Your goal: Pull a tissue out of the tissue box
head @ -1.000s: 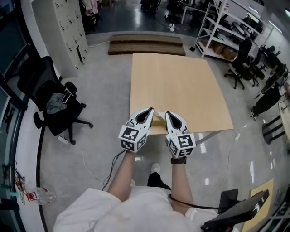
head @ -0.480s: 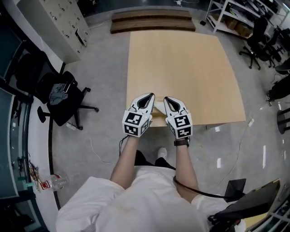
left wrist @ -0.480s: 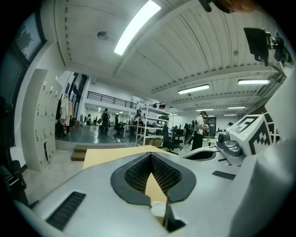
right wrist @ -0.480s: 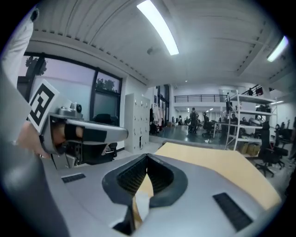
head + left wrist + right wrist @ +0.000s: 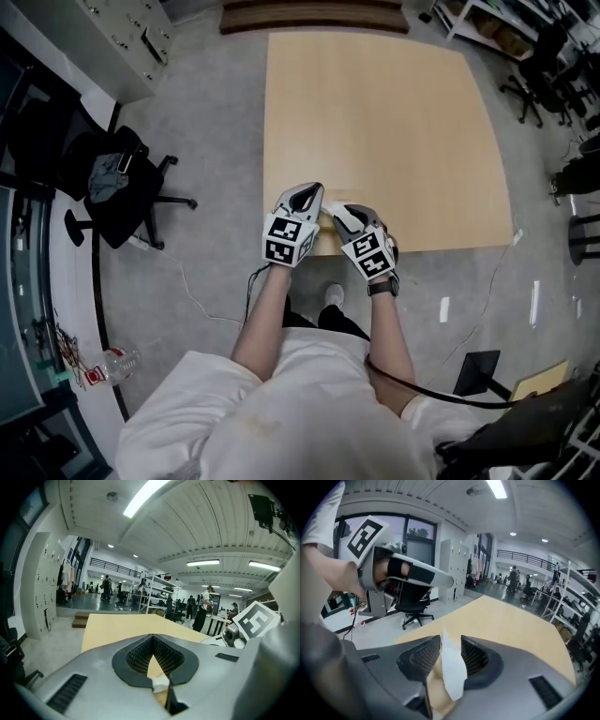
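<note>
A tan tissue box [image 5: 327, 235] sits at the near edge of the wooden table [image 5: 375, 112], mostly hidden between my two grippers. My right gripper [image 5: 449, 654] tilts down over it. Its jaws are opening, and a white tissue [image 5: 452, 672] stands upright between the pads without being pressed, the box [image 5: 436, 693] below it. My left gripper [image 5: 153, 639] is just left of the box, almost level, with its pads meeting at the tips. Through the gap behind them a bit of tissue [image 5: 159, 684] and box shows. The head view shows both the left gripper [image 5: 312, 192] and the right gripper [image 5: 341, 212].
The table stretches far beyond the box. A black office chair [image 5: 112, 183] stands on the floor to the left, with a plastic bottle [image 5: 108, 366] and cables nearer me. Wooden steps [image 5: 309, 14] lie past the table's far edge, shelving and chairs at the right.
Both grippers have come down onto the box at the table's near edge. The right one has tipped downward and inward.
</note>
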Tool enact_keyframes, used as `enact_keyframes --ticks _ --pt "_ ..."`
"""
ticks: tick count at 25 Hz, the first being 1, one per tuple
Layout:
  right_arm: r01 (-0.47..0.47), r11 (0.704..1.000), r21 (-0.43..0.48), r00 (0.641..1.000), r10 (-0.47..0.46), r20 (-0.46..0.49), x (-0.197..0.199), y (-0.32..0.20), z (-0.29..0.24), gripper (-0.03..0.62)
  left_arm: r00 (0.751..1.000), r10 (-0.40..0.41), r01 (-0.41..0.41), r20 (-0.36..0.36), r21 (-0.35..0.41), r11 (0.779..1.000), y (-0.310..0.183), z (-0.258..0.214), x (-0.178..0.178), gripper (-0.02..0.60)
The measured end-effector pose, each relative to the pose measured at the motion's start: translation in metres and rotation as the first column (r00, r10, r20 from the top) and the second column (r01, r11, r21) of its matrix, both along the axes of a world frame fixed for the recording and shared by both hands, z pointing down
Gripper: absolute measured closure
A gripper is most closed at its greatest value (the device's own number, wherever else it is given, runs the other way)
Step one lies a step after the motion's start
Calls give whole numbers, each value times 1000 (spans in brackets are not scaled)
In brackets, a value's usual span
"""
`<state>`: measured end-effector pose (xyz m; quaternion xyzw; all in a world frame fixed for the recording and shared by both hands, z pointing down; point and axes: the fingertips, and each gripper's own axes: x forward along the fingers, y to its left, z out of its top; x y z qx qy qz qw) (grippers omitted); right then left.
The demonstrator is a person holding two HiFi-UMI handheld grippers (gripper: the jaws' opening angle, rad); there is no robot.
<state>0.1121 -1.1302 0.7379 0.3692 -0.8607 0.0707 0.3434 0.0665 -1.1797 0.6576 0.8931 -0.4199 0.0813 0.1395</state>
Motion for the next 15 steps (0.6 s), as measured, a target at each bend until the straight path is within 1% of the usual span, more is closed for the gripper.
enact_keyframes --ticks 2,6,9,10,12,13,15 --pt "17 1000 -26 998 -19 -54 -6 -2 13 453 1000 -3 3 -3 -12 1000 -6 4 -7 583" --pt "7 998 -65 986 -17 -164 -7 -1 36 453 1000 -6 6 7 -40 999 -11 16 -20 583" --pt "16 996 -88 967 -37 -253 -3 -2 51 455 1000 -1 1 14 -39 999 -15 15 -23 583" --pt "13 996 -88 962 -36 -271 0 -3 53 473 1000 5 -5 18 -36 999 -16 14 -22 583" --pt "-15 997 -76 962 -7 -272 5 -6 54 569 1000 14 -13 21 -31 999 -18 13 -19 583" --pt "-35 997 -69 967 16 -254 6 -8 51 591 1000 16 -16 21 -27 999 -19 11 -18 582" --pt "-63 997 -49 977 51 -209 6 -13 42 591 1000 20 -20 20 -14 1000 -19 6 -19 583"
